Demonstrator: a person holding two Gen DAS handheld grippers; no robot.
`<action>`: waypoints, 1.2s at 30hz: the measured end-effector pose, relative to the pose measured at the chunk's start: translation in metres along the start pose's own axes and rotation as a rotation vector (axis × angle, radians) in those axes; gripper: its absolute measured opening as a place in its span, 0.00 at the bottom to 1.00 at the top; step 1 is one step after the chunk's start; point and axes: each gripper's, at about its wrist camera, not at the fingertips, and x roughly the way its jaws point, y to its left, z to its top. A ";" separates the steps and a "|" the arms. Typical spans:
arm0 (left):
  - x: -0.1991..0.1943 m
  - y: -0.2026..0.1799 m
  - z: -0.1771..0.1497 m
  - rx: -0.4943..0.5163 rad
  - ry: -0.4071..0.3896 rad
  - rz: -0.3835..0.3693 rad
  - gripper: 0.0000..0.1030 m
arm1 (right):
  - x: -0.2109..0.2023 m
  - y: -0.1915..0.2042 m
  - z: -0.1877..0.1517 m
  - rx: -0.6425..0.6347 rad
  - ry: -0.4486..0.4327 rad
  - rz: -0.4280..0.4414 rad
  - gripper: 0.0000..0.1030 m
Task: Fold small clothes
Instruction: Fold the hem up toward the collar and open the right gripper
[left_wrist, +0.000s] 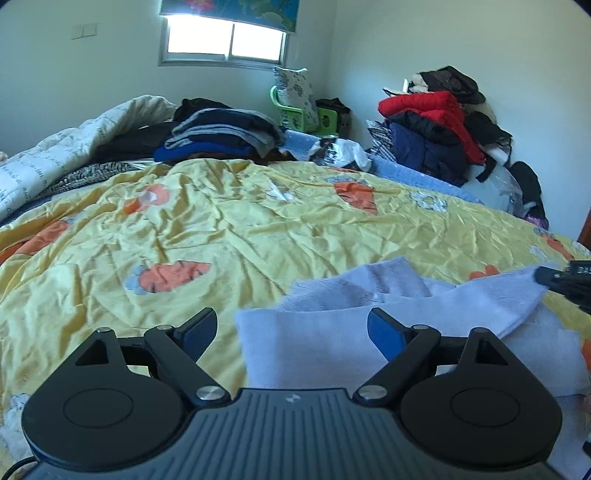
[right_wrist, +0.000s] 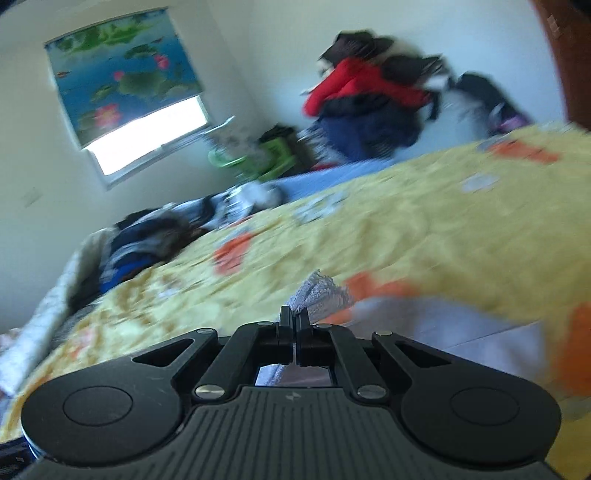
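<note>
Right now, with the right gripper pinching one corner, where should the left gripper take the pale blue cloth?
Probably the near left corner of the pale blue cloth, approached from the left edge. That edge lies flat and free on the yellow bedspread, right before the open left gripper.

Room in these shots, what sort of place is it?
Most likely a home bedroom: a bed under a yellow carrot-print cover, stacks of folded clothes at its far side, and a window with a lotus-print blind.
</note>
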 end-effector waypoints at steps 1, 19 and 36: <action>0.001 -0.005 0.000 0.010 0.003 -0.006 0.87 | -0.004 -0.010 0.001 0.005 -0.013 -0.025 0.05; 0.022 -0.062 -0.013 0.147 0.053 -0.048 0.87 | -0.057 -0.115 -0.033 0.161 -0.039 -0.213 0.05; 0.028 -0.065 -0.022 0.158 0.085 -0.046 0.87 | -0.098 -0.076 -0.047 -0.002 -0.118 -0.243 0.34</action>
